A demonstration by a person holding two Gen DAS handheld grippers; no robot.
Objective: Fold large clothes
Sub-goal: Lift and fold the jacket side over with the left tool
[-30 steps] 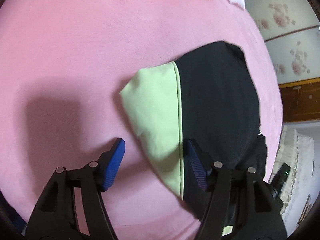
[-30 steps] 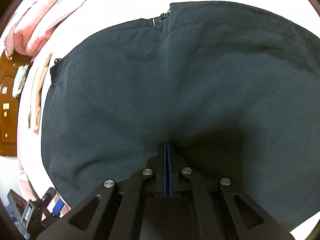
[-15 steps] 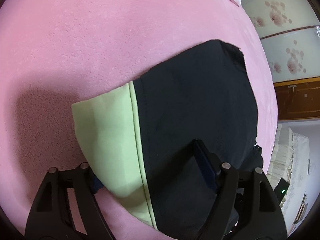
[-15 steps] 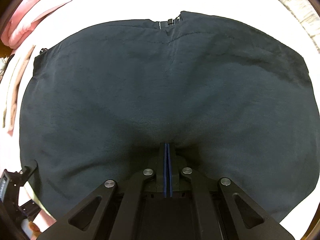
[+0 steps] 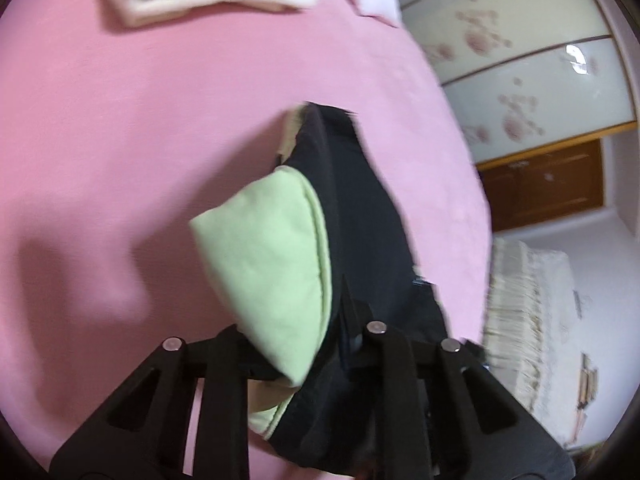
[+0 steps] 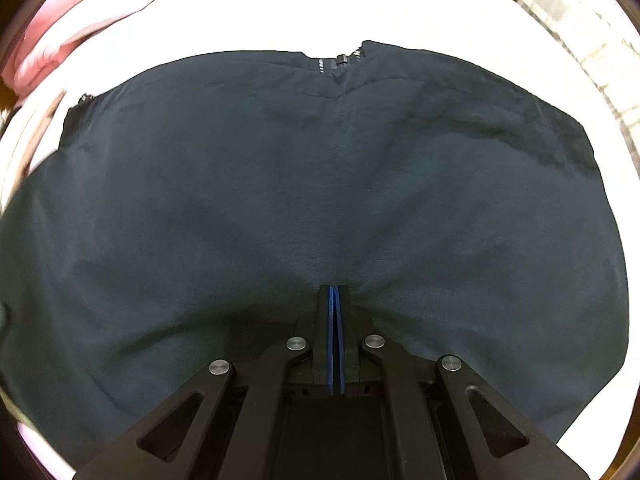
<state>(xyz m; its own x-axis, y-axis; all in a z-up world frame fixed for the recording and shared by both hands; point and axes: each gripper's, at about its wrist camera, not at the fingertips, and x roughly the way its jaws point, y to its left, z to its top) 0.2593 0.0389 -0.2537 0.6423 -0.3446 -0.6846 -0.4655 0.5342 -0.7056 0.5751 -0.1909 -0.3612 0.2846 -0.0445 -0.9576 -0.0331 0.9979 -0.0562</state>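
The left gripper has just been closing, and its jaws now clamp the black garment at its light-green lining, lifting that edge off the pink bedspread. The right gripper is clenched tight on the same dark cloth near its zipper. No readable label or lettering shows anywhere.
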